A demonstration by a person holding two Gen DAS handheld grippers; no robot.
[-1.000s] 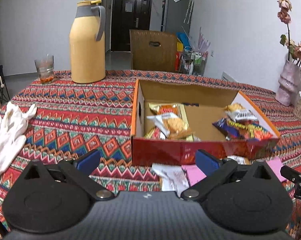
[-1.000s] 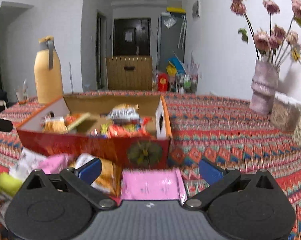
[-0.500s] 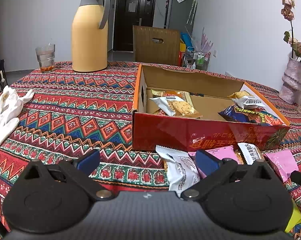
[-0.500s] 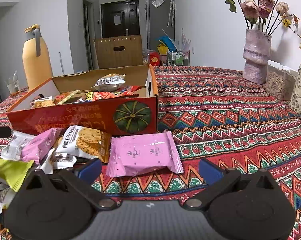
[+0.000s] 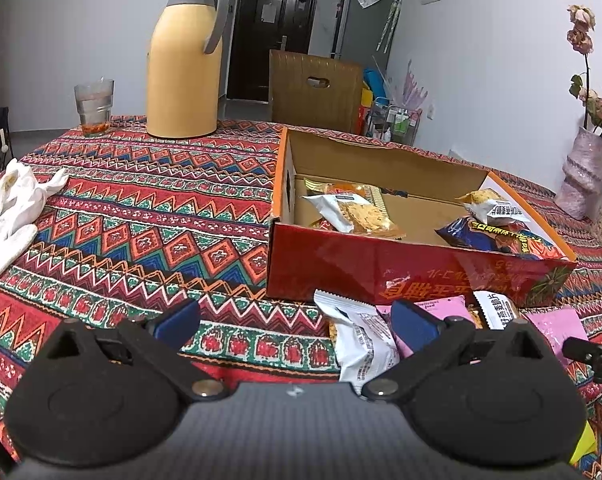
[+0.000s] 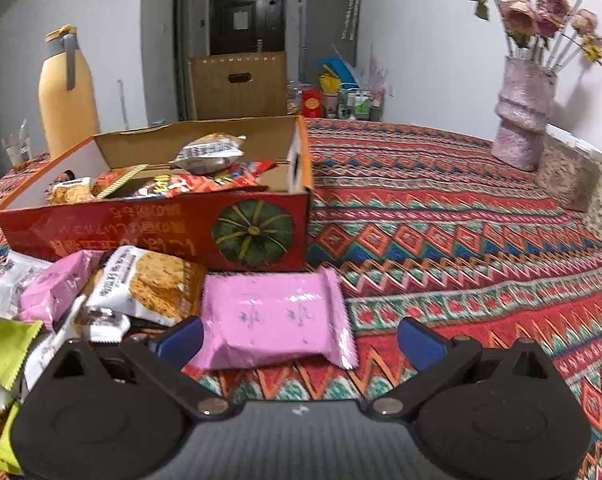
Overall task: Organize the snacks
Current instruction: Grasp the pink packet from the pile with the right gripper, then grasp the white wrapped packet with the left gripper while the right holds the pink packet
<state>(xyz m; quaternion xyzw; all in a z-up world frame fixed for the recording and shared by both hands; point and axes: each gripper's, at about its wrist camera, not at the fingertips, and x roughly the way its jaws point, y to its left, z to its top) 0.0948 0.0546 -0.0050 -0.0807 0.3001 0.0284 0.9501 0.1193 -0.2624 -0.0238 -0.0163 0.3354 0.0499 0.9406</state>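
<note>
A red cardboard box (image 5: 417,276) (image 6: 161,228) holds several snack packets on the patterned tablecloth. Loose packets lie in front of it: a white packet (image 5: 361,340), pink packets (image 5: 557,328) and a large pink packet (image 6: 273,316). A cookie packet (image 6: 153,284), a smaller pink packet (image 6: 57,284) and a yellow-green packet (image 6: 5,344) lie at its left. My left gripper (image 5: 295,326) is open and empty, just left of the white packet. My right gripper (image 6: 301,338) is open, low over the table, with the large pink packet between its fingers but not clamped.
A yellow thermos (image 5: 185,60) and a glass (image 5: 94,106) stand at the back left. White gloves (image 5: 9,216) lie at the left edge. A pink vase with dried flowers (image 6: 521,116) and containers (image 6: 569,176) stand at the right. A chair back (image 5: 315,92) is behind the table.
Both grippers have dropped lower and moved toward the loose packets in front of the box. The large pink packet now sits between the right fingers. Both stay open.
</note>
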